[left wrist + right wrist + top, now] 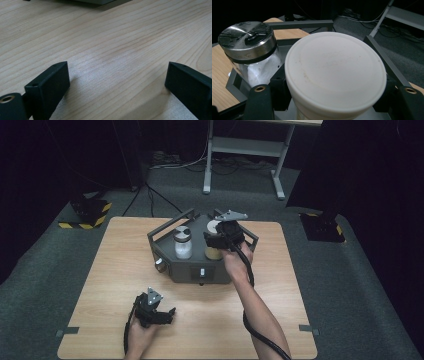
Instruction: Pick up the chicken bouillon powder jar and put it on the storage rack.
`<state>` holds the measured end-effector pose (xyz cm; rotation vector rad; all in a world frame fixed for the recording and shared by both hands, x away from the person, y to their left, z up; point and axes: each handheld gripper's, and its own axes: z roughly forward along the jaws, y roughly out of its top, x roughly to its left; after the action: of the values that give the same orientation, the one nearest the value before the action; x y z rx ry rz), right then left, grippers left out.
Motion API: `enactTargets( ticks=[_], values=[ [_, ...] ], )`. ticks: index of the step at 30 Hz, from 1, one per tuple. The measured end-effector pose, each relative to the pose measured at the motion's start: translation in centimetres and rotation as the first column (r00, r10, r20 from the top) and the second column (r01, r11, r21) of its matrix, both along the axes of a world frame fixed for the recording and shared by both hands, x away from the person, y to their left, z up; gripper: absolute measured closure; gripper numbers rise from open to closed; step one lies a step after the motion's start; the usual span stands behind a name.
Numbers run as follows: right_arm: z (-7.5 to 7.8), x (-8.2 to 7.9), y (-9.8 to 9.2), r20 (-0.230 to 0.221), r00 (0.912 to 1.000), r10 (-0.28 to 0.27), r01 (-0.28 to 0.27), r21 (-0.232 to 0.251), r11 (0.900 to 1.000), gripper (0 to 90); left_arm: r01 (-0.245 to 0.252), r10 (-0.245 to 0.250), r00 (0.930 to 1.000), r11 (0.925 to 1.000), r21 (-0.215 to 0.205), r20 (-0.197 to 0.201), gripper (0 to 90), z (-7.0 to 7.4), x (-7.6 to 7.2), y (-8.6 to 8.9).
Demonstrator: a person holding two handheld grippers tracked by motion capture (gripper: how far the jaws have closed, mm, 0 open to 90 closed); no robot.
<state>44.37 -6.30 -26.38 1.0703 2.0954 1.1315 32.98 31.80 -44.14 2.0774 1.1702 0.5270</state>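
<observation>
The right gripper [335, 100] is clamped around a white-lidded jar [335, 75], one jaw on each side just under the lid. The jar stands in a grey rack [220, 270] at the table's [100, 270] far middle, beside a shaker (metal cap, white contents) [249, 50]. The left gripper [117, 85] rests spread wide on bare wood, holding nothing.

no legible text, label, brand, number or sign was found; faint embossing on the white lid [335, 72] could not be read.
</observation>
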Motion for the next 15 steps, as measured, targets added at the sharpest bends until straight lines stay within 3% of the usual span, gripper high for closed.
enactTargets(
  ticks=[9, 12, 13, 15],
  values=[
    [0.0, -0.1, 0.2, 0.005, 1.0, -0.004, 0.004, -0.008, 1.0, 31.7, 0.0, 0.0, 1.0, 1.0, 0.0, 0.0, 5.7, 0.0, 0.0, 0.0],
    [0.0, -0.3, 0.3, 0.02, 0.9997, -0.012, 0.012, -0.006, 1.0, 25.9, 0.0, 0.0, 1.0, 1.0, 0.0, 0.0, 5.7, 0.0, 0.0, 0.0],
    [0.1, -0.7, 0.6, 0.038, 0.9992, -0.014, 0.015, -0.017, 1.0, 19.4, 0.0, 0.0, 1.0, 1.0, 0.0, 0.0, 5.7, 0.0, 0.0, 0.0],
    [0.1, -1.0, 0.9, 0.052, 0.9985, -0.013, 0.015, -0.036, 0.999, 15.8, 0.0, 0.0, 1.0, 1.0, 0.0, 0.0, 5.8, 0.0, 0.0, 0.0]
  ],
)
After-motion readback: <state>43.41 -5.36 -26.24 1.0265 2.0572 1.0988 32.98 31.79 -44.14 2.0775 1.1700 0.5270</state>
